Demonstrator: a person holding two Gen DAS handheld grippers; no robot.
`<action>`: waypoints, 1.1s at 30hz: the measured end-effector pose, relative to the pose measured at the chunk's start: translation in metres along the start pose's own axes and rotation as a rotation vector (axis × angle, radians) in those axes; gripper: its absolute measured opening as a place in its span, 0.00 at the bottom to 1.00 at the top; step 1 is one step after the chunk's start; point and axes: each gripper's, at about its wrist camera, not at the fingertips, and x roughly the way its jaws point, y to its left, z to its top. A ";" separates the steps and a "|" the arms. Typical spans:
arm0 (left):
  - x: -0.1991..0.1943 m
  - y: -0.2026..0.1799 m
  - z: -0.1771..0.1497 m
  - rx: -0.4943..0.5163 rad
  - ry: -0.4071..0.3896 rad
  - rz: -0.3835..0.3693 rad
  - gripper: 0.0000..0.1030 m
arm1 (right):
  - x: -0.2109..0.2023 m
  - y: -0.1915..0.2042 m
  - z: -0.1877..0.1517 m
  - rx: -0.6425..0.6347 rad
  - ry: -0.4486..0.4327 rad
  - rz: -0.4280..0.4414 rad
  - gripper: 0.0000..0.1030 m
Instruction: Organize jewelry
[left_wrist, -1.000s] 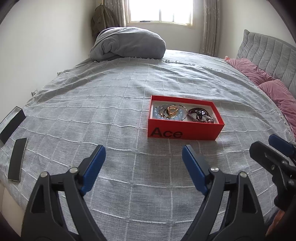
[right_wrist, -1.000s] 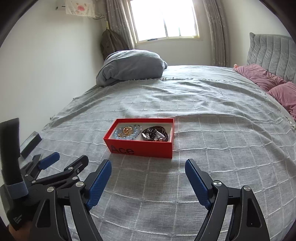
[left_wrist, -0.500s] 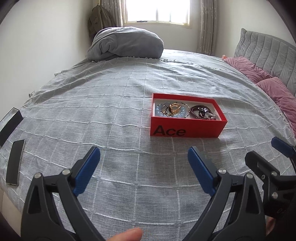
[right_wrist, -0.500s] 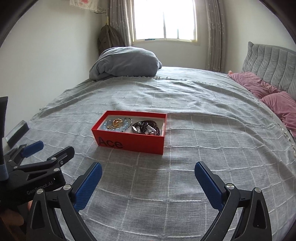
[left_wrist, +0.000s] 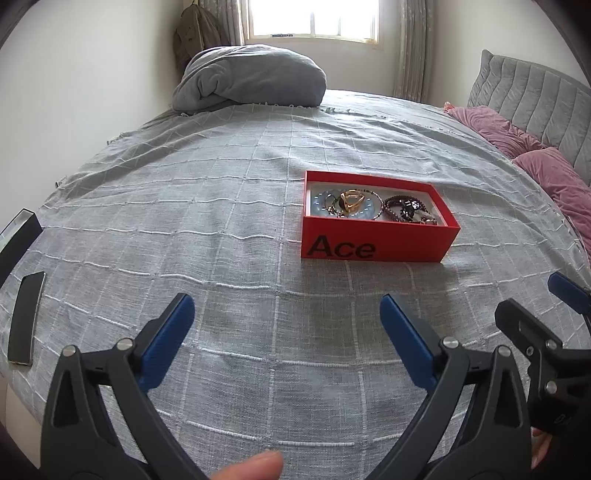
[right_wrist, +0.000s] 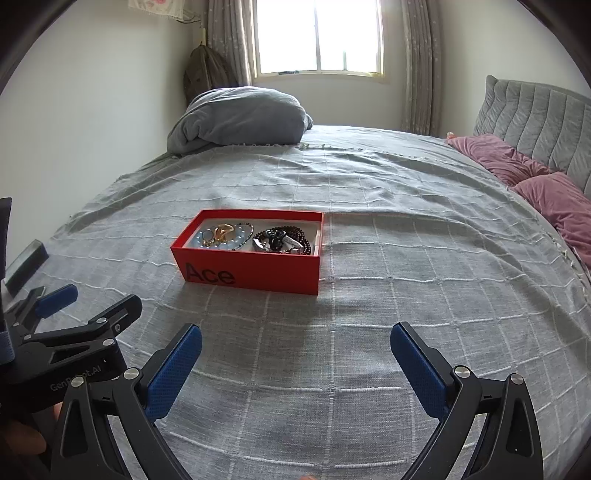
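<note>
Squarely on the grey checked bedspread (left_wrist: 221, 229) sits the open red cardboard box printed "Ace" (left_wrist: 373, 240), well apart from both grippers. Inside it, on the left, a pale blue beaded bracelet (left_wrist: 325, 206) lies with a gold ring-shaped piece (left_wrist: 351, 201) on top; on the right is a tangle of dark beaded strands (left_wrist: 404, 208) with something silvery in it. Nearer the cameras, the left gripper (left_wrist: 286, 332) hangs over bare bedspread, its blue pads spread wide after just opening, nothing between them. The right gripper (right_wrist: 295, 362) is likewise wide, just opened and empty. A fingertip (left_wrist: 255, 467) shows at the bottom edge of the left view. Farther off lie a bundled grey duvet (left_wrist: 251, 77), two pink velvet pillows (left_wrist: 554, 177) by the grey padded headboard (left_wrist: 532, 92), and a black phone-like slab (left_wrist: 26, 321) near the bed's left edge.
</note>
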 end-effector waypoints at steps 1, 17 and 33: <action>0.000 0.000 0.000 -0.003 0.000 -0.005 0.98 | 0.000 0.000 0.000 0.000 0.000 -0.004 1.00; 0.003 -0.003 -0.002 0.014 0.000 -0.006 0.98 | 0.006 -0.004 -0.002 0.000 0.020 -0.018 1.00; 0.004 -0.005 -0.003 0.028 0.007 -0.011 0.98 | 0.006 -0.005 -0.004 -0.004 0.027 -0.024 1.00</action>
